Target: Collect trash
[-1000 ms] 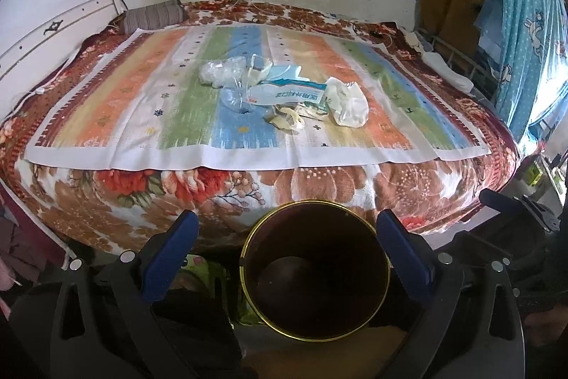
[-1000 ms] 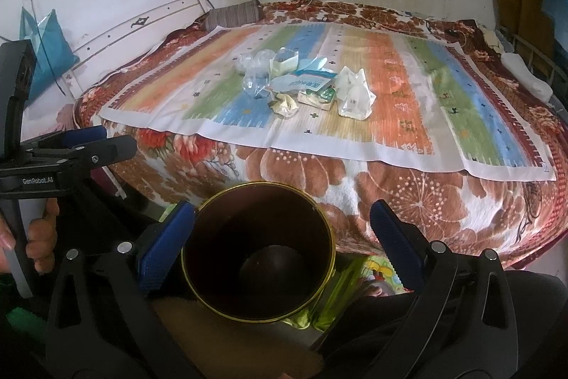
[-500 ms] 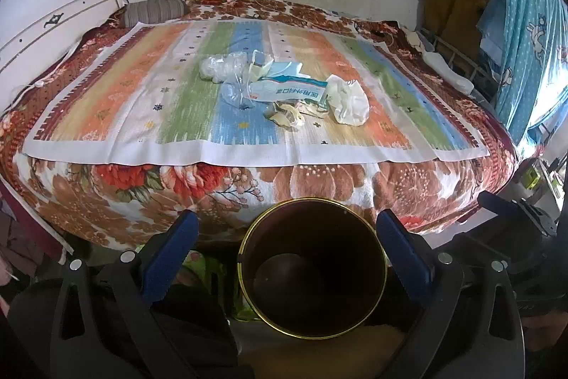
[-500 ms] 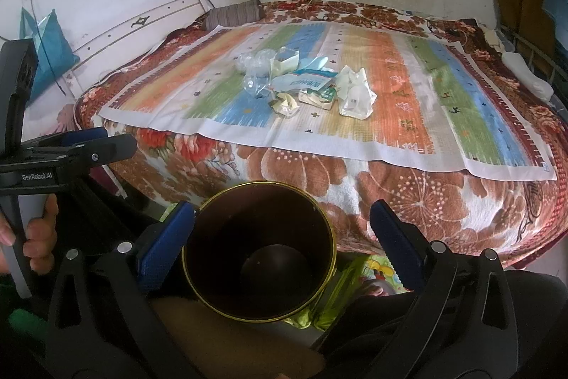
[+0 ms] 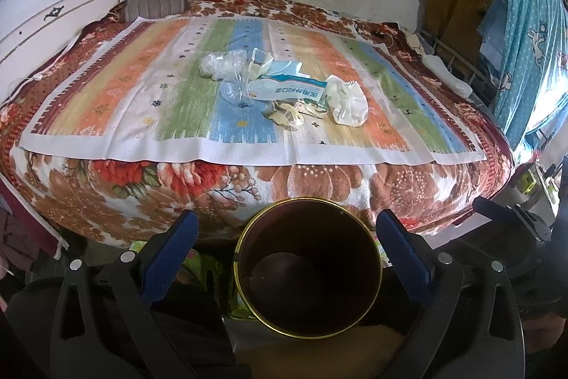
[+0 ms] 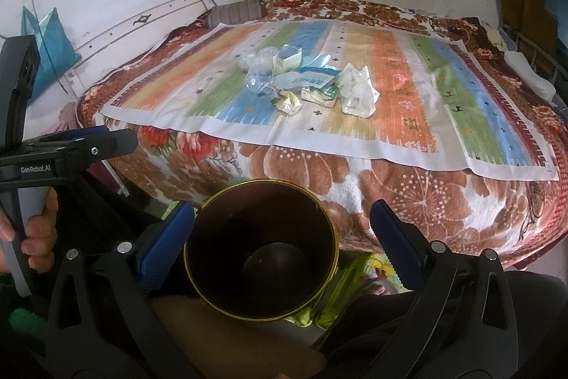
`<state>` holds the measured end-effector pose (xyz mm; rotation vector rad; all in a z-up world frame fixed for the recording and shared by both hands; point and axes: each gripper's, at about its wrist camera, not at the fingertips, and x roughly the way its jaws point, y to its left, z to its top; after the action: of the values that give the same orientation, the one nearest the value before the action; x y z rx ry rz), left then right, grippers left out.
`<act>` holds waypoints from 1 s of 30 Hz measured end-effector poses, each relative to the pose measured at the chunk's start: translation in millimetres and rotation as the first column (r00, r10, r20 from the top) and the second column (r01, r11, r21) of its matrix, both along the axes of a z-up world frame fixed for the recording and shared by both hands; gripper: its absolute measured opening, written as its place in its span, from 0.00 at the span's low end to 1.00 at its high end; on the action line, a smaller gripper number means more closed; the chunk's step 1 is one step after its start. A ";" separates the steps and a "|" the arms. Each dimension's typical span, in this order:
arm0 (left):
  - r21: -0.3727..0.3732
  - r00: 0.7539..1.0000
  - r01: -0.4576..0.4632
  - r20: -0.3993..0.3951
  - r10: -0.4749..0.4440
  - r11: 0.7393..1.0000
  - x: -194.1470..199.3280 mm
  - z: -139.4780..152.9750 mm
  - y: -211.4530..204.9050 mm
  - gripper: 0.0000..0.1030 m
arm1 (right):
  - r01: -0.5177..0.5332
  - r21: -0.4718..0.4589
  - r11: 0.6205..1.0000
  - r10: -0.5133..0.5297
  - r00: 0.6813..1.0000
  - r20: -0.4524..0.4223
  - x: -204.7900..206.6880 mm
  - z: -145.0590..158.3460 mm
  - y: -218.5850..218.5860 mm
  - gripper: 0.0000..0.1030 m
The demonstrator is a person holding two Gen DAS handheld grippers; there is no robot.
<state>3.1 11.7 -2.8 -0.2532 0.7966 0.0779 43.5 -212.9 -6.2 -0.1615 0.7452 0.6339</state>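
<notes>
lying crumpled: trash (image 5: 284, 95) on striped cloth (image 5: 124, 102).

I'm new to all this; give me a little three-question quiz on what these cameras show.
1. True or false: the dark round bin with a gold rim already holds trash.
2. Where does the pile of crumpled wrappers and plastic lie: A on the floor, B on the striped cloth, C in the bin?
3. Fill in: the left gripper and right gripper are both ____.

Key: 1 false; 2 B; 3 open.
</notes>
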 end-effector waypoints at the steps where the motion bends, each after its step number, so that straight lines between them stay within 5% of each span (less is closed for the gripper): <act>1: -0.002 1.000 -0.002 0.000 0.002 1.000 -0.6 0.1 0.1 0.94 | 0.000 -0.001 1.000 0.000 1.000 0.000 0.0 0.1 0.1 0.91; 23: -0.055 0.997 -0.025 -0.070 0.021 0.998 40.8 -1.7 11.7 0.93 | 0.002 0.013 1.000 -0.002 0.999 -0.040 17.3 8.7 9.5 0.90; 30: -0.003 0.994 -0.036 -0.104 0.036 0.999 64.4 -0.5 19.2 0.93 | 0.015 0.011 1.000 -0.015 0.998 -0.065 45.4 22.2 15.9 0.90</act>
<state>67.5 30.9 -3.3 -0.2697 0.8959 0.1241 89.0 -197.0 16.0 -0.1254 0.8048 0.6313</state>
